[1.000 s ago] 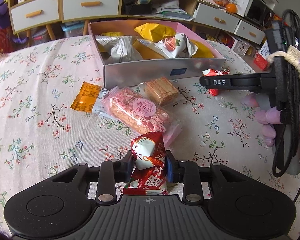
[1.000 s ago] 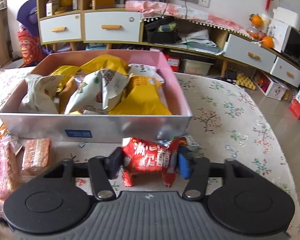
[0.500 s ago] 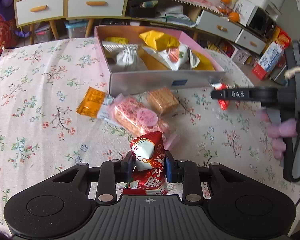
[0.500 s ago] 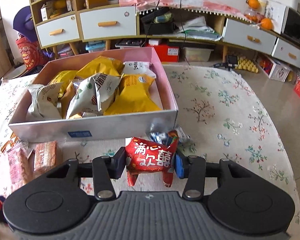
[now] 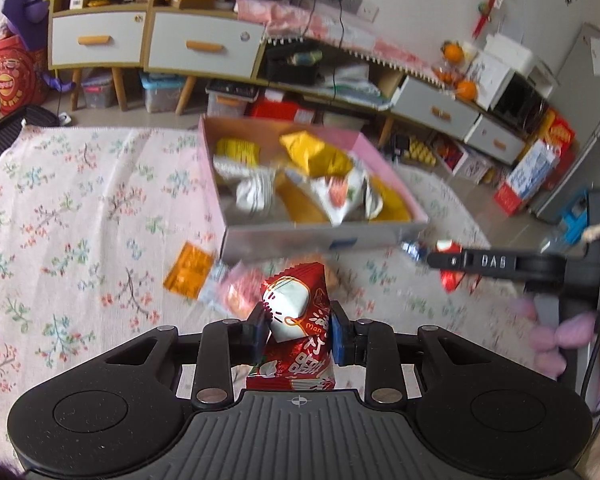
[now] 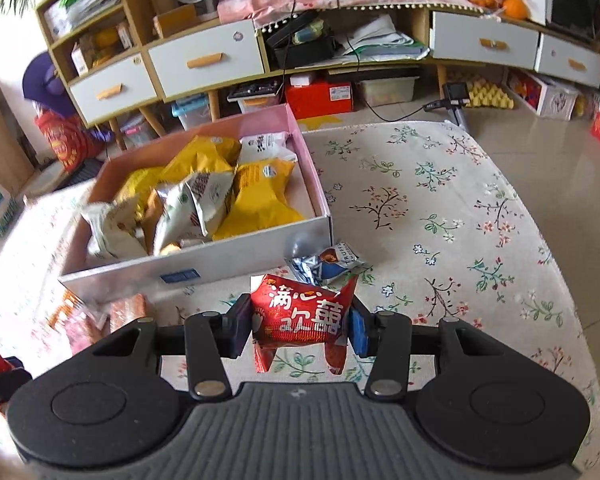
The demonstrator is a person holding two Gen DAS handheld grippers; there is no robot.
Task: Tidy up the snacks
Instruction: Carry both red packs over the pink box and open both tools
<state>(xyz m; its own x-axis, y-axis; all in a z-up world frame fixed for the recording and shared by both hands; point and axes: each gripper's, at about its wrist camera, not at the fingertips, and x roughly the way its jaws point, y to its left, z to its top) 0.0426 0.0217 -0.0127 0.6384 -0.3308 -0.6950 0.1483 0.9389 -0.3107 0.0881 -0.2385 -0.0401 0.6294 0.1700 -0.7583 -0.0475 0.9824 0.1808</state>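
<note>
1. Left wrist view: the left gripper (image 5: 298, 330) pinches a glossy red-and-white packet (image 5: 296, 320) above the floral cloth (image 5: 68, 240); the rectangular pink box (image 5: 312, 236) of crinkly packs sits beyond.
2. Right wrist view: the right gripper (image 6: 300, 324) clamps a red foil pack (image 6: 300, 314) near the box (image 6: 204, 268); a blue wrapper (image 6: 326, 266) lies beside it.

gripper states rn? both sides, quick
Left gripper: closed on a red snack packet, held above the table.
Right gripper: closed on another red snack packet, near the pink box.
</note>
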